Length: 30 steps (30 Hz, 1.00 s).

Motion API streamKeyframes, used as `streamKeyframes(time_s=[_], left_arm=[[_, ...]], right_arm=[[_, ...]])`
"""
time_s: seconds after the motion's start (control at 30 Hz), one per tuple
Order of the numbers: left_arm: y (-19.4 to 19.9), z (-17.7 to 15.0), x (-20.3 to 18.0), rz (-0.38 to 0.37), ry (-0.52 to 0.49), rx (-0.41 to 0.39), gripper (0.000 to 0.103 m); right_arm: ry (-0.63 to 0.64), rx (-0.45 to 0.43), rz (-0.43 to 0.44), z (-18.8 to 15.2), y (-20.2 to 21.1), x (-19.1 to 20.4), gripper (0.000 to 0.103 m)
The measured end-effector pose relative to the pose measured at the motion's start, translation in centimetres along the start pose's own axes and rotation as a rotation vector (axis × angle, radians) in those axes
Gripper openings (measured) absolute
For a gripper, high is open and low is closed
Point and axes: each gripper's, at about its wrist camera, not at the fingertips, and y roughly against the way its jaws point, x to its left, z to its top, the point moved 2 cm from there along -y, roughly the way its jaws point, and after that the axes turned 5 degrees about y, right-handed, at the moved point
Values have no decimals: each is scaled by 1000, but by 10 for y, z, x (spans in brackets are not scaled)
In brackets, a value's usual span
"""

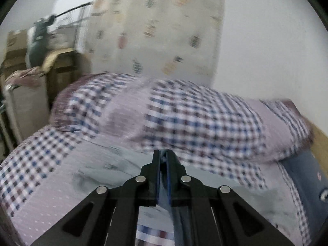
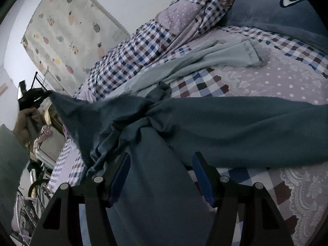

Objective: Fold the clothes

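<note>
A dark teal garment (image 2: 225, 127) lies spread across the bed. My left gripper (image 1: 164, 152) is shut on a corner of it, and the dark cloth (image 1: 180, 215) hangs down from between the pads. In the right wrist view the left gripper (image 2: 44, 95) is raised at the far left, held by a hand (image 2: 24, 123), and pulls that corner up taut. My right gripper (image 2: 162, 155) stands open low over the garment, with a fold of cloth running between its fingers and the pads apart from it. A light blue garment (image 2: 205, 61) lies further back on the bed.
The bed carries a checked and dotted quilt (image 2: 143, 47), bunched along the wall, and a blue pillow (image 2: 276, 14) at the head. A pineapple-print curtain (image 1: 160, 26) hangs behind. Boxes and a rack (image 1: 61, 41) stand beside the bed on the left.
</note>
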Motion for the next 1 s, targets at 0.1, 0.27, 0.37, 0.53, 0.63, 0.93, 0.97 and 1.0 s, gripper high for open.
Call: streamKeyframes(time_s=[0.1, 0.27, 0.37, 0.53, 0.63, 0.93, 0.97, 1.0], left_arm=[[-5, 22, 43, 65, 31, -22, 4], [-13, 53, 100, 130, 74, -36, 4], [-16, 66, 126, 164, 76, -51, 4], [-25, 64, 182, 227, 107, -40, 4], [-34, 48, 217, 274, 156, -11, 4], [-64, -24, 315, 509, 288, 217, 12], [-61, -28, 325, 538, 313, 218, 26], [-56, -33, 337, 562, 336, 216, 40]], right_arm=[[11, 13, -5, -2, -5, 1, 66], [45, 36, -26, -6, -16, 7, 66], [73, 57, -42, -9, -25, 11, 66], [128, 99, -66, -16, -41, 20, 65], [152, 117, -73, -20, -47, 24, 65], [176, 137, -84, -24, -56, 28, 65], [182, 139, -85, -25, -56, 29, 65], [186, 141, -87, -25, -57, 29, 65]])
